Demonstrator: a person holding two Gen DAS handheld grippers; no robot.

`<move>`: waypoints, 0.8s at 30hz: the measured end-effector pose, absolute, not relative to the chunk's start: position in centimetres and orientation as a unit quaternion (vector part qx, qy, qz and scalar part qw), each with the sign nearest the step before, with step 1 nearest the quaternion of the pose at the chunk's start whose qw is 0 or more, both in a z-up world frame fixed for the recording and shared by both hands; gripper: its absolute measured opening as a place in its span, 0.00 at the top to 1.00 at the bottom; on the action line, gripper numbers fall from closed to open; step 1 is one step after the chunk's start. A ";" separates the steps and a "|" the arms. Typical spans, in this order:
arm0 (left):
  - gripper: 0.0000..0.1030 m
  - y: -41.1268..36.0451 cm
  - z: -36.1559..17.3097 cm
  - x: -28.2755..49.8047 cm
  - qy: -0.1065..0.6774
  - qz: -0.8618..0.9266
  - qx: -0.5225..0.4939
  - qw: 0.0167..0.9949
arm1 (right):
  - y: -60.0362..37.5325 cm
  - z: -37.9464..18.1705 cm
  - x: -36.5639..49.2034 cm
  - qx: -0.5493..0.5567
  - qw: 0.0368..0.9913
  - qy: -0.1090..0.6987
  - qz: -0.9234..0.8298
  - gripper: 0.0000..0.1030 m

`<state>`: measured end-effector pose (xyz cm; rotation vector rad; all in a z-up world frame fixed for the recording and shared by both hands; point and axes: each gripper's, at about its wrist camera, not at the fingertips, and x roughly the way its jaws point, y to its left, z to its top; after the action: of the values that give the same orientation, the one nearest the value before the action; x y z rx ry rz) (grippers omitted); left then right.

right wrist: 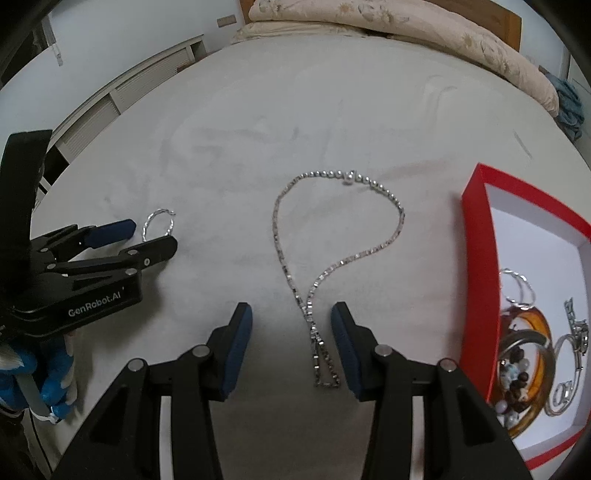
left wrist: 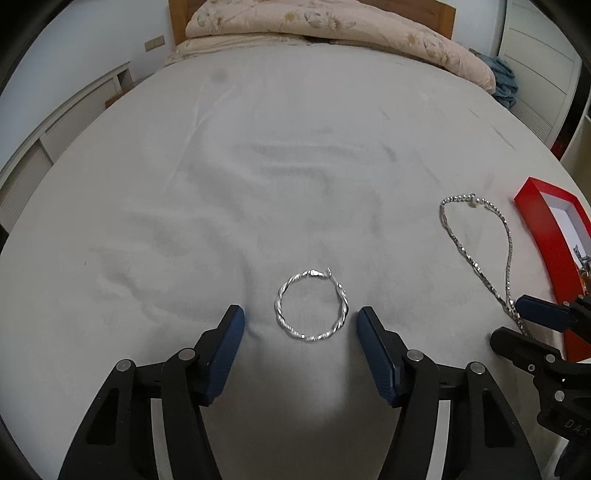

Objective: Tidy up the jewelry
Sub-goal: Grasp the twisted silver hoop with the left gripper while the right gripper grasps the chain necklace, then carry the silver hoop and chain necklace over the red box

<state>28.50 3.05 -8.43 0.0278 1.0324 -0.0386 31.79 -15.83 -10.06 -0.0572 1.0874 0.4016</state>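
Left gripper [left wrist: 300, 323]: jaws spread, blue pads either side of a twisted silver hoop bracelet [left wrist: 312, 305], not touching it; bracelet flat on the pale grey bed sheet [left wrist: 258, 166]. Right gripper [right wrist: 291, 321]: jaws spread, straddling the doubled tail of a silver chain necklace [right wrist: 334, 229], pads clear of the links; loop of the necklace laid out ahead on the sheet, beaded stretch and small pendant at its far end. Red box [right wrist: 476, 229] with white lining, to the right of the necklace. Contents seen only from the right wrist: amber bangle [right wrist: 537, 325], dark and pale bead strand [right wrist: 517, 380], silver rings and a metal band. From the left wrist, only a corner of that box at the frame edge, with the right gripper's fingertips over the necklace tail. Seen only from the right wrist: a blue-gloved hand [right wrist: 51, 373] on the left gripper's handle. Folded floral quilt [left wrist: 332, 26] at the head of the bed, both views.
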 end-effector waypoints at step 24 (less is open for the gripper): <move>0.62 2.8 -3.7 26.4 0.448 -0.013 0.012 0.894 | -18.0 -5.2 28.5 0.041 0.841 0.478 0.249 0.98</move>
<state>26.38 2.75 -3.74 0.0248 0.9283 -0.0272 28.54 -18.05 -5.20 0.0859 1.0108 0.5265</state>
